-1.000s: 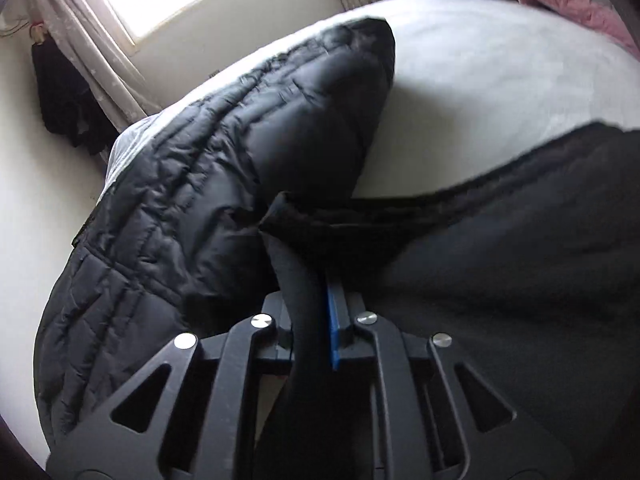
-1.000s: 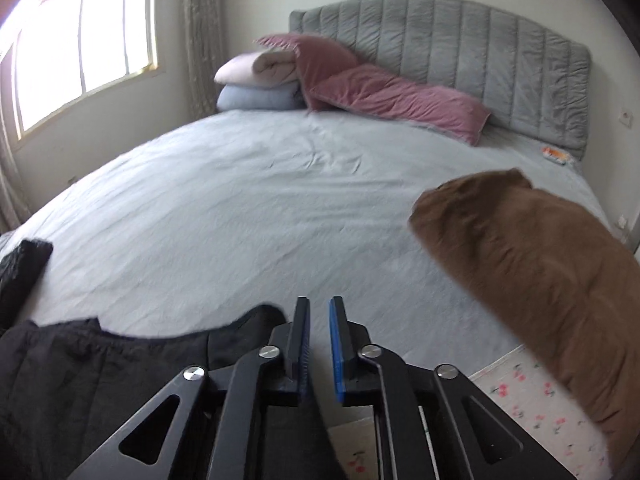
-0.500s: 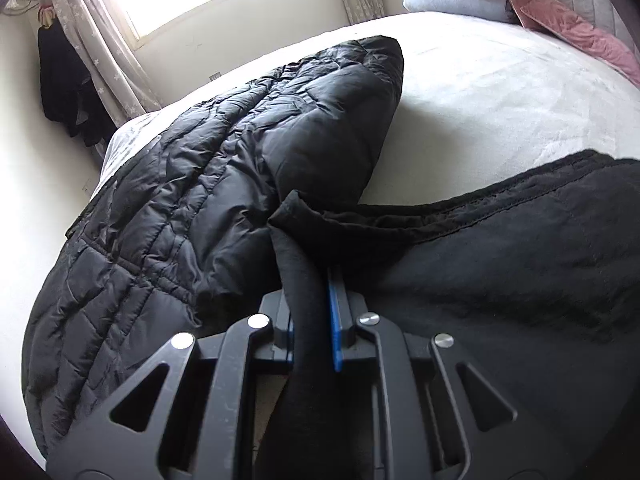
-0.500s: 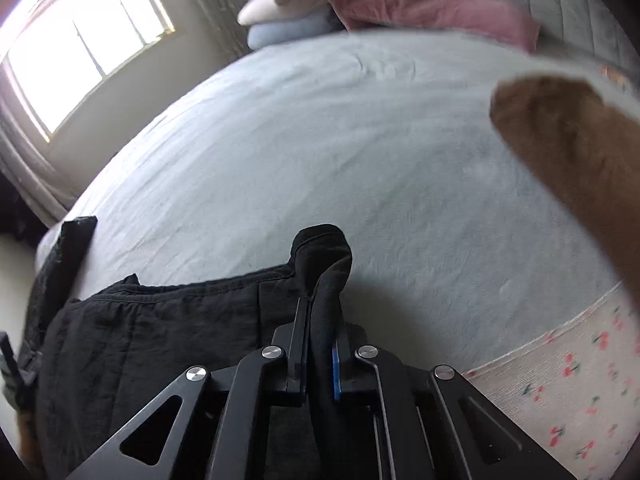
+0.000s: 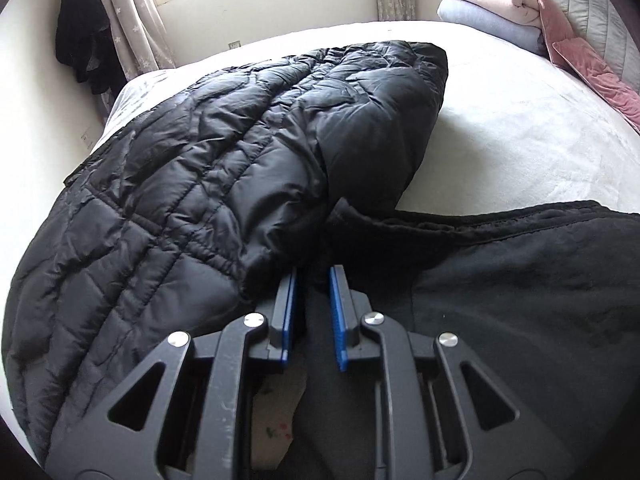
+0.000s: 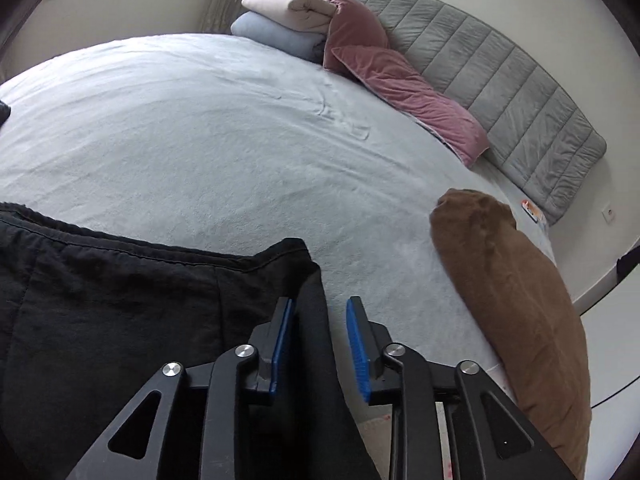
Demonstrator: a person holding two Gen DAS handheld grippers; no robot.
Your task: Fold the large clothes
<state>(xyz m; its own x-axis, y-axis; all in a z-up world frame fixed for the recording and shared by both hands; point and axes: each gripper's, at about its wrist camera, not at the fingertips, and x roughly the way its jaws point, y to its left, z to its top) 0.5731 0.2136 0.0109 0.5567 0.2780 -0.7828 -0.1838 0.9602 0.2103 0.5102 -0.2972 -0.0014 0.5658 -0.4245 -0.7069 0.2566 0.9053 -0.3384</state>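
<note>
**2 grippers loosening on a black garment at the bed's edge**

2 sets of blue-padded jaws have just been opening, and black cloth lies between each pair. On the left gripper (image 5: 313,280) the pads stand a narrow gap apart with a strip of the flat black fabric garment (image 5: 520,280) running between them; no pad visibly presses it. On the right gripper (image 6: 320,312) the jaws are spread wider: a corner fold of the same black garment (image 6: 120,288) lies against the left pad, while the right pad stands clear of it over the pale grey bed sheet (image 6: 200,140).

The garment is spread across the near edge of the bed, its hemmed edge facing the middle of the mattress. Just beside it, touching its corner near the left gripper, a glossy black quilted puffer jacket (image 5: 200,160) lies in a heap. On the right, apart from the garment, lies a brown fleecy bundle (image 6: 512,312). At the far end, dusky pink velvet pillows (image 6: 400,76) and 2 folded blankets (image 6: 280,20) rest against a grey padded headboard (image 6: 500,80).
</note>
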